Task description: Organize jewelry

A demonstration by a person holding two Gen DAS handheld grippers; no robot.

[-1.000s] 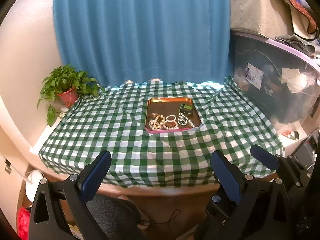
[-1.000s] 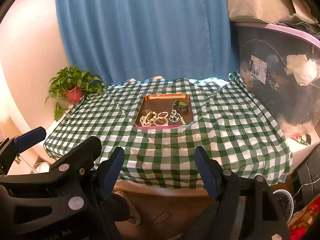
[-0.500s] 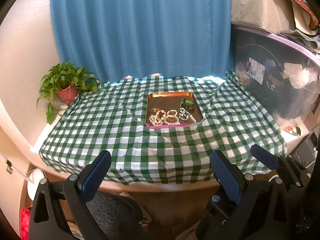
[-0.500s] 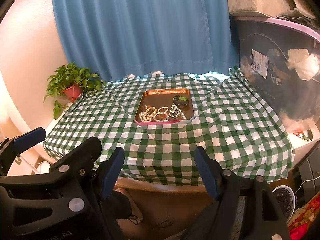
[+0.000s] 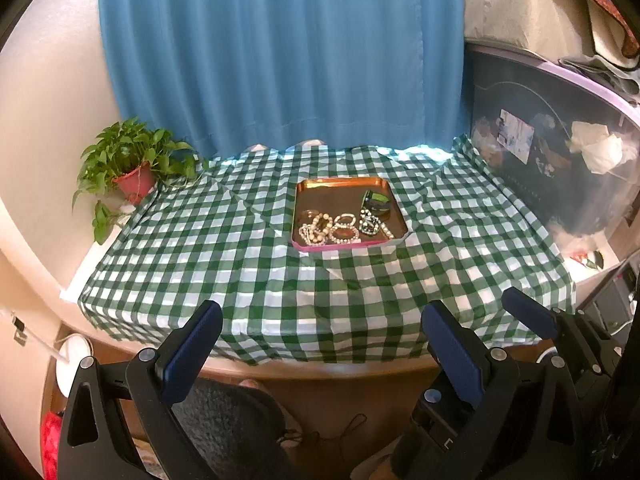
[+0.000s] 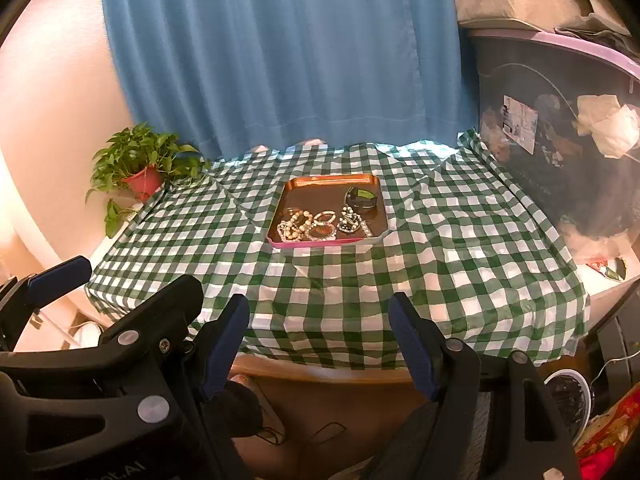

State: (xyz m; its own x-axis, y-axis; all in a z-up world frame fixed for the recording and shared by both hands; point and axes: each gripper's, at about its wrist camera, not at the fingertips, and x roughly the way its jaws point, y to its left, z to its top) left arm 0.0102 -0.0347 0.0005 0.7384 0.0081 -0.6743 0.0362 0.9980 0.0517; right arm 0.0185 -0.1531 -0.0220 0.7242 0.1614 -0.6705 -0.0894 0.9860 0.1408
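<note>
Hanging off the near edge of the surface point(image 5: 360, 372), the left gripper point(image 5: 320, 340) has its blue-padded fingers point(image 5: 192, 344) spread wide apart with nothing between them. In the right wrist view, the right gripper point(image 6: 320, 340) sits beside it with its own fingers point(image 6: 412, 348) also held apart and empty. Each gripper shows at the margin of the other's view: a blue pad of the right one at the left view's right edge, and the left one's dark frame filling the right view's lower left corner.

Beyond both pairs of fingers lies a green-and-white checked cloth point(image 5: 240, 264) draped over the rounded surface, rumpled in places. Near the middle of the cloth, well apart from the grippers, rests a copper-coloured tray point(image 5: 340, 182) with a pink front rim. The jewelry point(image 5: 332, 230) is heaped in the tray's near half: pale beaded bracelets on the left, a dark beaded piece to their right, all touching or overlapping. A small dark tin point(image 5: 375, 202) with a green label sits in the tray's far right part, just behind the dark beads.

At the cloth's far left corner stands a plant point(image 5: 128, 160) in a red pot. A blue curtain point(image 5: 280, 52) hangs behind the surface. To the right a large dark bin point(image 5: 560, 140) with a lilac rim holds crumpled white material
</note>
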